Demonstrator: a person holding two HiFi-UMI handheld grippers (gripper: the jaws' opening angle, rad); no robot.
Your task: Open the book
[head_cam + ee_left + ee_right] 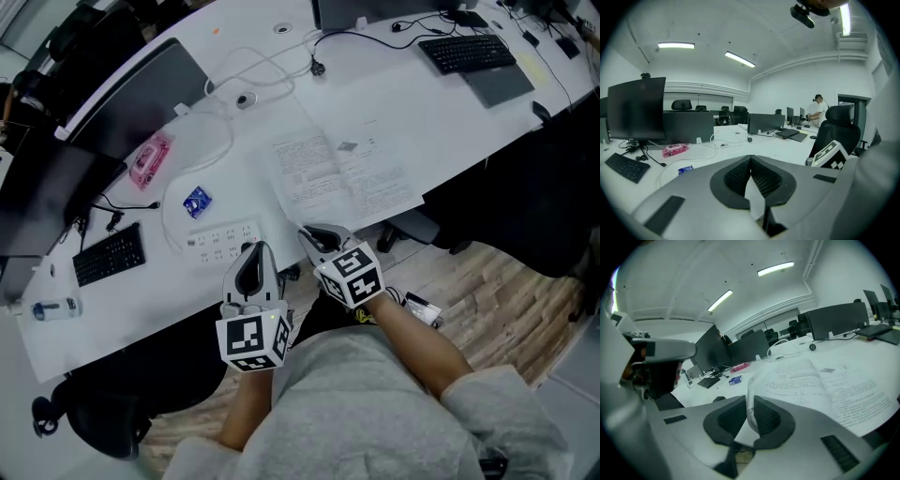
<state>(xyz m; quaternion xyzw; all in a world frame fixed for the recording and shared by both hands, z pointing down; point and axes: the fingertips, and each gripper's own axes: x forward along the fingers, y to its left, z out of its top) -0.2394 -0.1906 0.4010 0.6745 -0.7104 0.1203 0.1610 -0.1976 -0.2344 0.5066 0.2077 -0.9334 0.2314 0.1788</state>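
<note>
Wide bare table (412, 103) band running between book (342, 173) and far keyboard (467, 52): free passage. Power strip (223, 237), blue packet (197, 202), cable loop (202, 159) crowding left of book. Chair base (412, 230) sitting under near edge, right.

Book (342, 173) had white pages with fine grey print. Desk (422, 103) was white. Left gripper (251, 261) and right gripper (321, 240) were grey and black, their cubes (251, 339) white with black squares. Pack (150, 160) was pink, packet (197, 202) blue, keyboard (467, 52) black, sleeve (375, 412) grey.
</note>
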